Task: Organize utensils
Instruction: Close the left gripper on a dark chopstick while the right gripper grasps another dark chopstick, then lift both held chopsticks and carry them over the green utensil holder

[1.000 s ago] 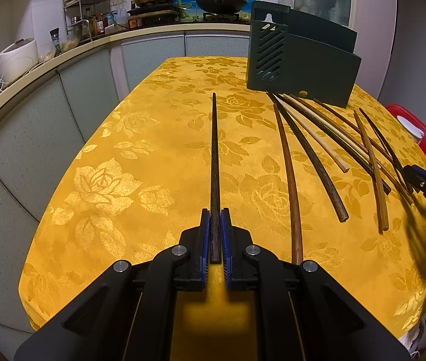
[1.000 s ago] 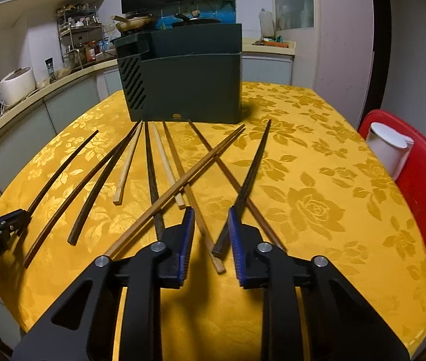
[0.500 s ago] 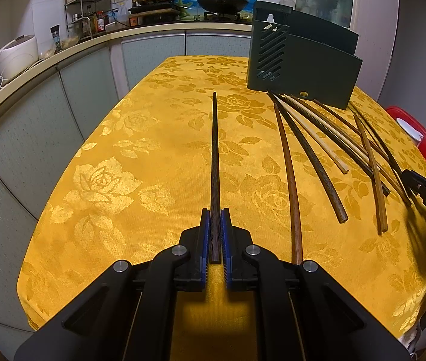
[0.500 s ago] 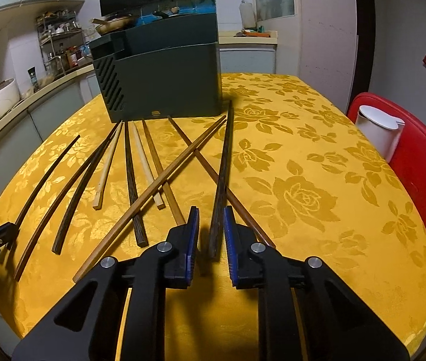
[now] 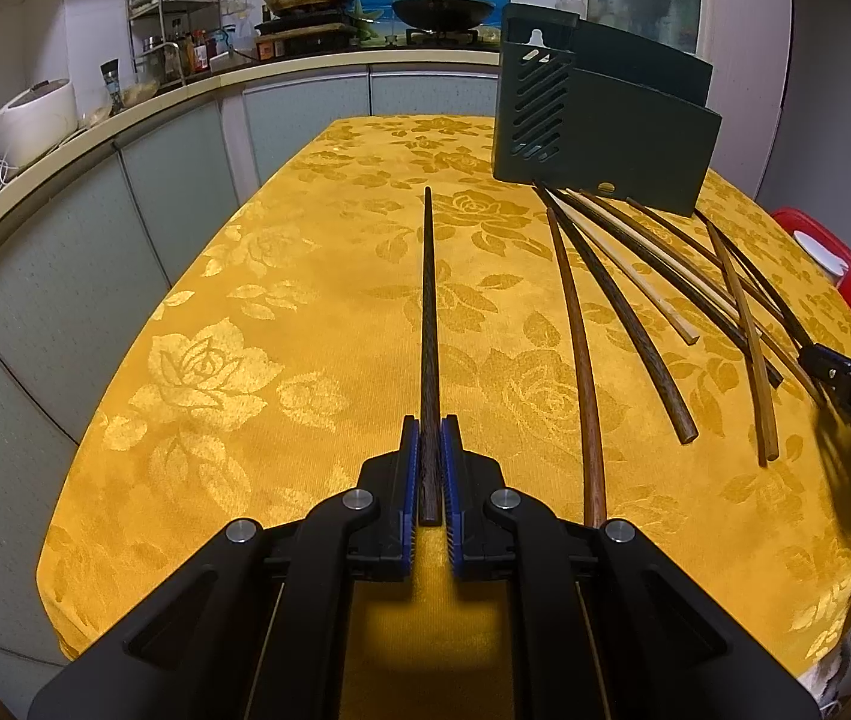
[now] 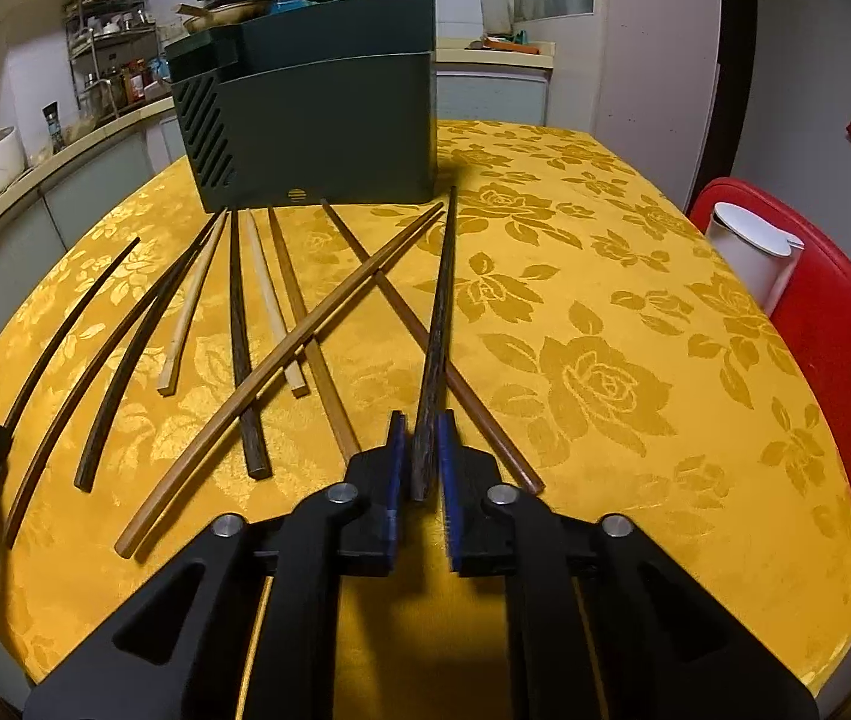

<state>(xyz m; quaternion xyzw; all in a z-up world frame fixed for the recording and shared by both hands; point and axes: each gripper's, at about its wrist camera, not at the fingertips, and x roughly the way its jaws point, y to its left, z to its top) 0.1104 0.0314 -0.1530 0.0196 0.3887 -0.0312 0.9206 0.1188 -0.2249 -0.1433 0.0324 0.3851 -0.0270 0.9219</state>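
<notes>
Left claw (image 5: 427,468) and right claw (image 6: 421,456) each clamp one dark patterned wooden chopstick (image 5: 429,324); nine assorted wooden chopsticks (image 6: 245,348) unsorted at frame centre-left, before dark green slotted plastic holder (image 6: 329,138).

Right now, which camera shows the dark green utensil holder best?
The right wrist view: the utensil holder faces it squarely, slotted side and front both visible. The left wrist view shows it smaller, angled, off to the right.

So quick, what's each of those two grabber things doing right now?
Left gripper: shut on a dark chopstick.
Right gripper: jaws just closed, now shut on another dark chopstick.
</notes>
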